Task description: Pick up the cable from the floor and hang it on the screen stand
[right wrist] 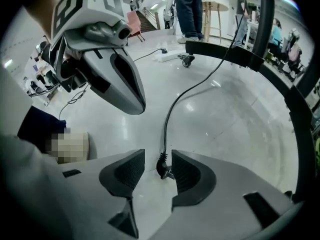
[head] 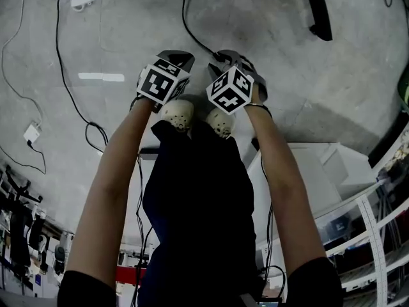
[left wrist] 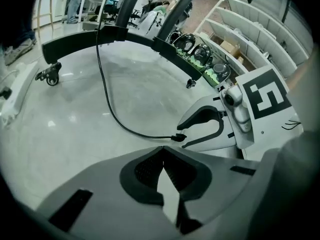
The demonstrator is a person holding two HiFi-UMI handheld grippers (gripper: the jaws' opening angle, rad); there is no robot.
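Only right gripper view | cable plug point(right wrist: 162, 168) between parted jaws

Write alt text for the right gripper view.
The right hand-held gripper, jaws open, points down at the plug end of a black cable lying on the grey floor between them. The left hand-held gripper hangs at upper left, jaws together.

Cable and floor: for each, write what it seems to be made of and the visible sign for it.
Cable: probably rubber or plastic sheathing, matte black; it lies in smooth, kink-free curves.
Floor: likely sealed or polished concrete, pale grey and mottled; lights reflect off it as soft glossy patches.
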